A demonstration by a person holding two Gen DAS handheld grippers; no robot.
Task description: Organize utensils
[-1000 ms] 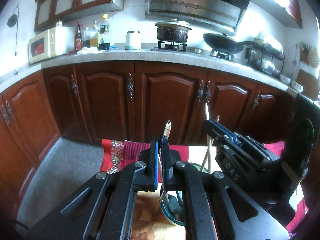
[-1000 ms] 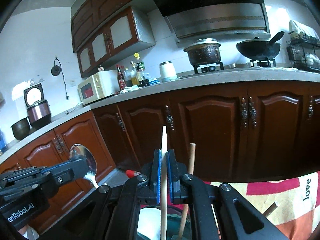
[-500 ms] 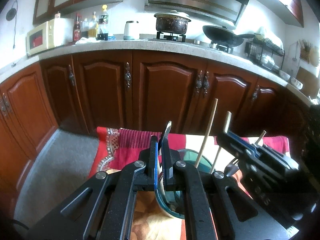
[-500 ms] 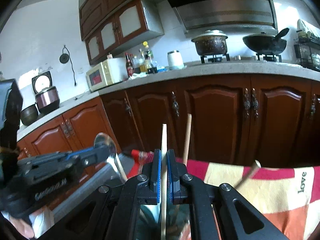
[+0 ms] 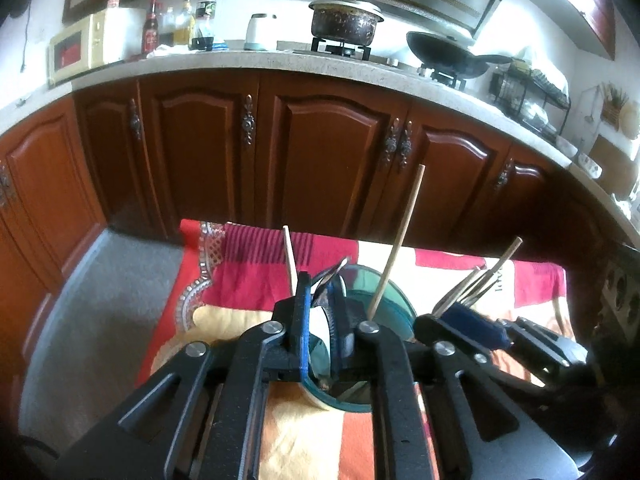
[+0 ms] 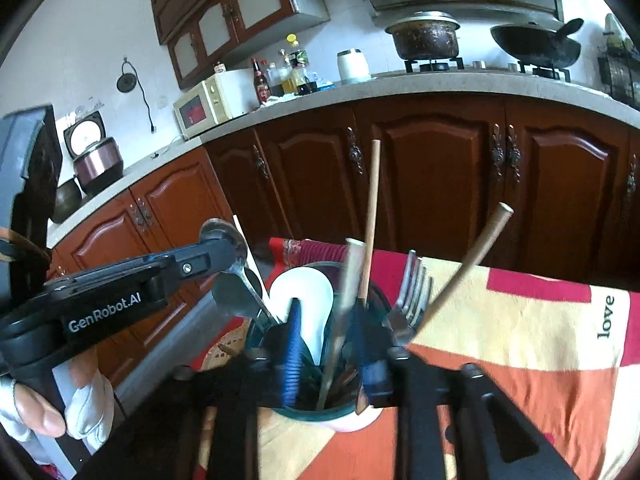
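Note:
A teal utensil cup (image 6: 316,410) stands on the patterned cloth, also in the left wrist view (image 5: 394,308). It holds a white ladle (image 6: 304,304), forks (image 6: 412,300), chopsticks (image 6: 370,216) and a brown handle (image 6: 468,264). My left gripper (image 5: 320,316) stands over the cup's left rim with its jaws slightly apart around a metal spoon (image 6: 230,276) whose bowl sticks up. My right gripper (image 6: 328,348) is open over the cup, and a pale chopstick (image 6: 344,304) stands loose and blurred between its fingers.
The cup sits on a table with a red, orange and cream cloth (image 6: 520,332). Dark wood cabinets (image 5: 328,160) and a stone counter with a pot (image 5: 344,20), wok and microwave lie beyond. Grey floor (image 5: 100,300) lies left of the table.
Both grippers have come down to the cup. The right gripper has opened and let go of the pale chopstick, which now drops into the cup. The left gripper's jaws have parted a little around the spoon.

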